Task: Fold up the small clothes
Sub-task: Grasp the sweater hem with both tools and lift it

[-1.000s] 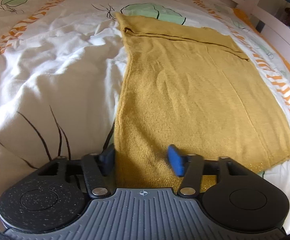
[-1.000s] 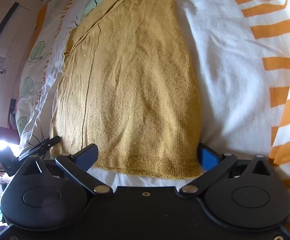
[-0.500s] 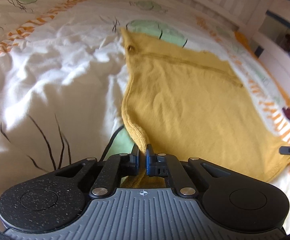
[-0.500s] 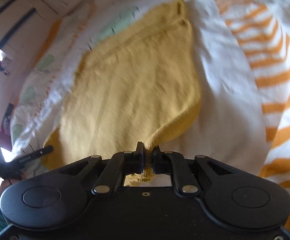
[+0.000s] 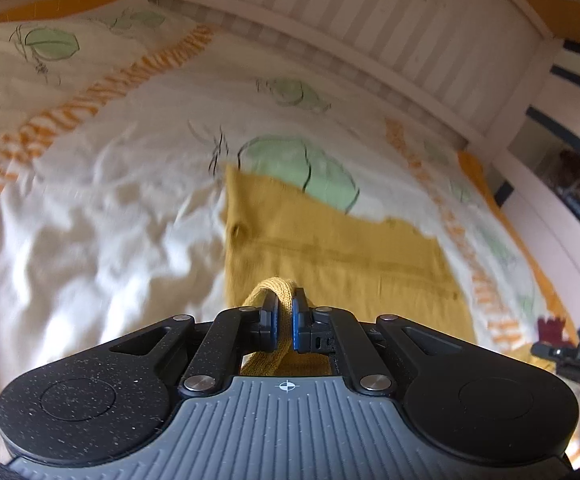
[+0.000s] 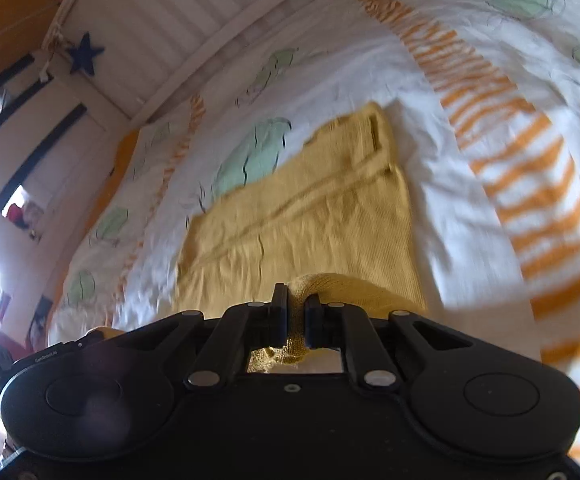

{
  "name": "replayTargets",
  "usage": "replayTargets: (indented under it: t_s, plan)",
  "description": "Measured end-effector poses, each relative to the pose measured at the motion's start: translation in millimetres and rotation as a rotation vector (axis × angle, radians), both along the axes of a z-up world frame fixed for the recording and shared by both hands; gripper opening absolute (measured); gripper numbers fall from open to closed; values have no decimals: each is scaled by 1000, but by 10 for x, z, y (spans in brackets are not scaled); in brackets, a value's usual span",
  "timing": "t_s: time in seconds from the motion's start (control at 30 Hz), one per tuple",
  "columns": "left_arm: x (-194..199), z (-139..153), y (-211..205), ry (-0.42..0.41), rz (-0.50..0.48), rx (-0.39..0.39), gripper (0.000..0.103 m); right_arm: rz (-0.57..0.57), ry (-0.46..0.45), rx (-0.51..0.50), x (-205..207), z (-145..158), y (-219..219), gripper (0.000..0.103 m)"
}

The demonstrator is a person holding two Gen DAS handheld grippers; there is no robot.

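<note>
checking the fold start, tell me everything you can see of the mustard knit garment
The mustard knit garment is a fine-ribbed knit, mostly flat on the printed duvet with a seam line running across it. Its near hem is raised off the bed at both corners: the left gripper is shut on one bunched corner, the right gripper on the other. Its far end lies on a green leaf print.

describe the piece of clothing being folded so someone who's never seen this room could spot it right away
Start at the bed's white duvet with orange stripes and green leaf prints. In its middle lies a mustard-yellow knit garment, its near edge pinched up by the left gripper and the right gripper. It is the only plain, unpatterned fabric there.
</note>
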State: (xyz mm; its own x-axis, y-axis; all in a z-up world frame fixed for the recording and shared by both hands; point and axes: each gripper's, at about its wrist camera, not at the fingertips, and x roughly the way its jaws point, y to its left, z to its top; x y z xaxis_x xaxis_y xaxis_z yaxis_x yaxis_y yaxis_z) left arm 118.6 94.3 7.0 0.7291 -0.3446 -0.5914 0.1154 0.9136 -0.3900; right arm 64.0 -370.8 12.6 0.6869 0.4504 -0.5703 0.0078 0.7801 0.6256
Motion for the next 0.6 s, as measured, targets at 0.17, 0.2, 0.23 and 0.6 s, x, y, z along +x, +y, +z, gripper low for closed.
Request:
replayTargets:
  t_s: [0.17,0.2,0.23,0.6]
  plan:
    - [422,117,-59,-43,24,-15,6,-44,-46,-4,400,125,-33,17]
    - [507,120,-55,-44,28,-22,6,-53,-54,-5,480,140,-42,17]
    - [599,118,-60,-43,35,-29,6,-63,-62,-4,570,151,-55,17]
    - [1478,-171,-153,-21,93,-22,6,-148,-35,-19,1581,-85,-59,16]
